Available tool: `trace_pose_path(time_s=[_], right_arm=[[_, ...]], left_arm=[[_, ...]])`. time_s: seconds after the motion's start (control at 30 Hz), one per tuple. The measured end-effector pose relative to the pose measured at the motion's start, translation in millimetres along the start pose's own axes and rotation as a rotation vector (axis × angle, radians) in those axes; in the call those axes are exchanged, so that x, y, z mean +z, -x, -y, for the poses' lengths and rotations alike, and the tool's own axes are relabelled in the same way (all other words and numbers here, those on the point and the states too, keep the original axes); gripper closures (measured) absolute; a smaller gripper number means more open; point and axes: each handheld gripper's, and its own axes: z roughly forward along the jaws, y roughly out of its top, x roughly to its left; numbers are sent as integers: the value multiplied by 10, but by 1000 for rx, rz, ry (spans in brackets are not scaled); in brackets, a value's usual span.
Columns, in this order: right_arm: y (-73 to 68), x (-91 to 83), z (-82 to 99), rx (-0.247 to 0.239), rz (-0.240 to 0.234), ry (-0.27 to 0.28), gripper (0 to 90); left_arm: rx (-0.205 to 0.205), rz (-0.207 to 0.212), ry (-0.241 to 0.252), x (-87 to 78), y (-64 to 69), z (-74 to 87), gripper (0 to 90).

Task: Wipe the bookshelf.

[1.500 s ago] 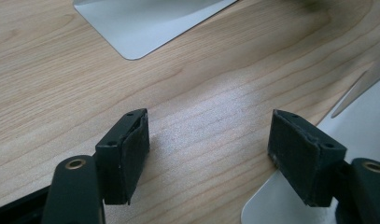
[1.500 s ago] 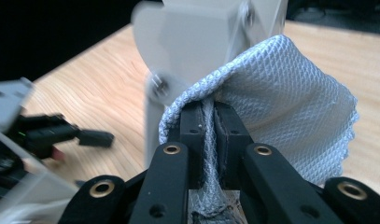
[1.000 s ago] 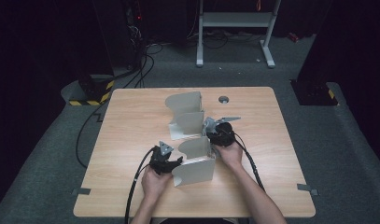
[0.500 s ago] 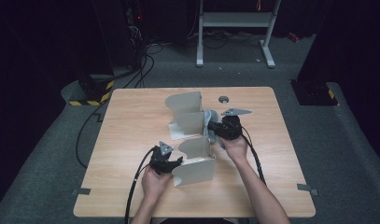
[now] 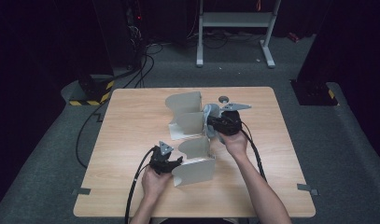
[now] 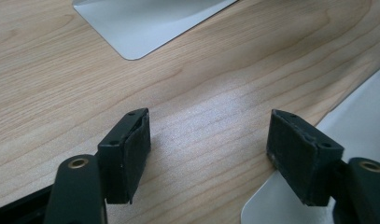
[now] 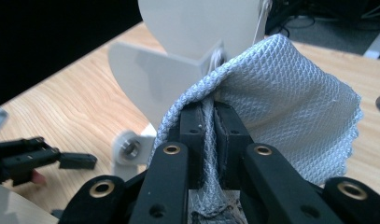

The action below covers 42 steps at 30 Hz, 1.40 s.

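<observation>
A white stand of curved plastic panels (image 5: 186,122) sits mid-table, with one panel in front (image 5: 195,171) and others behind. My right gripper (image 5: 210,119) is shut on a grey mesh cloth (image 7: 290,93), pinching a fold of it just beside the stand's upright panels (image 7: 197,28); the cloth (image 5: 211,111) bunches at the panel edge. My left gripper (image 5: 177,162) rests low on the table at the front panel's left end. Its jaws stand open (image 6: 208,140) over bare wood, with the right pad (image 6: 299,154) close to a panel edge (image 6: 360,121).
A small grey round piece (image 5: 223,99) lies on the wooden table (image 5: 131,135) behind the stand. Cables trail from both grippers toward the front edge. A bolt head (image 7: 130,148) sticks out at the stand's base. Dark floor surrounds the table.
My right gripper has risen with the mesh cloth, shifting toward the far side of the stand. The left gripper has stayed put.
</observation>
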Motion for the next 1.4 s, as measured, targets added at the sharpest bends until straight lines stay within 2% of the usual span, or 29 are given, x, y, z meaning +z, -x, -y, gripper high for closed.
trace_pose_path(time_s=[0.2, 0.27, 0.37, 0.43, 0.5, 0.63, 0.87, 1.0, 1.1, 1.17, 1.3, 1.4], right_arm=[[51, 120, 157, 18, 3, -63, 838], [69, 166, 231, 21, 4, -87, 838], [88, 218, 322, 33, 2, -116, 838], [89, 266, 373, 27, 4, -152, 838], [82, 310, 409, 21, 3, -175, 838], [65, 363, 428, 20, -4, -191, 838], [58, 272, 371, 23, -7, -160, 837], [53, 182, 307, 22, -9, -131, 837], [50, 117, 261, 24, -14, -104, 837], [48, 75, 233, 24, -20, -87, 837], [38, -11, 160, 23, -34, -62, 837], [0, -55, 79, 7, -37, -48, 837]], left_arm=[[-10, 3, 3, 6, -35, -19, 368], [-33, 13, 0, 10, -59, -38, 376], [-37, 8, -1, 17, -88, -81, 383], [-49, 17, 24, -5, -108, -110, 393], [-56, 20, 23, -28, -138, -152, 394], [-62, 32, 44, -63, -197, -255, 398], [-74, 43, 53, -25, -274, -454, 391], [-64, 54, 56, 20, -271, -565, 391], [-54, 53, 24, 106, -272, -638, 385], [-65, 55, 21, 172, -281, -640, 390], [-54, 44, -41, 308, -248, -600, 384], [-55, 56, -49, 338, -204, -572, 381]])
